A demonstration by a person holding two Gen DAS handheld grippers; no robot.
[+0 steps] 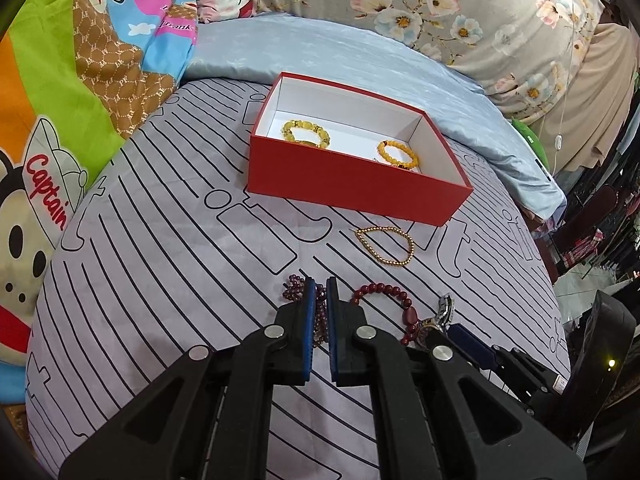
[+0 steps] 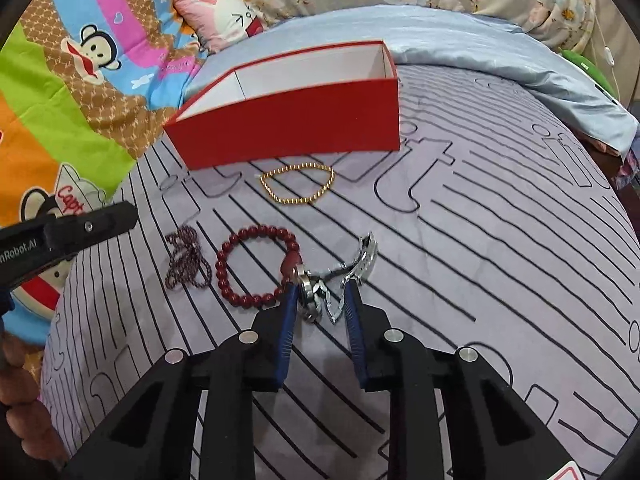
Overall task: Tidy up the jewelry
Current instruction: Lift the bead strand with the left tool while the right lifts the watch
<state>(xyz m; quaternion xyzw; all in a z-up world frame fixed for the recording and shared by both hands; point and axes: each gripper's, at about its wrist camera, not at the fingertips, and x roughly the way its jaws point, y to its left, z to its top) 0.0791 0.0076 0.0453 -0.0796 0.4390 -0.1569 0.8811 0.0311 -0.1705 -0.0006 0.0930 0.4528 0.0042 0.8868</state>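
now both hands are down on the bed (image 1: 168,248), short of the red box (image 1: 352,190). the left gripper (image 1: 321,286) is pressed together on the dark garnet strand (image 1: 320,312); lift it straight up so loops don't snag the red bead bracelet (image 1: 380,294) beside it. the right gripper (image 2: 322,294) pinches the silver watch (image 2: 316,292), whose case sits between the blue pads; keep the squeeze firm on the case, not the band. the watch's long axis runs from the gripper up-right, with the clasp end (image 2: 368,256) pointing away toward the box side. a gold chain (image 2: 298,184) lies near the box.

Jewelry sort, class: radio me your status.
Left gripper shut on purple bead strand. Right gripper around watch. Red box holds two yellow bracelets. Nothing blocking.
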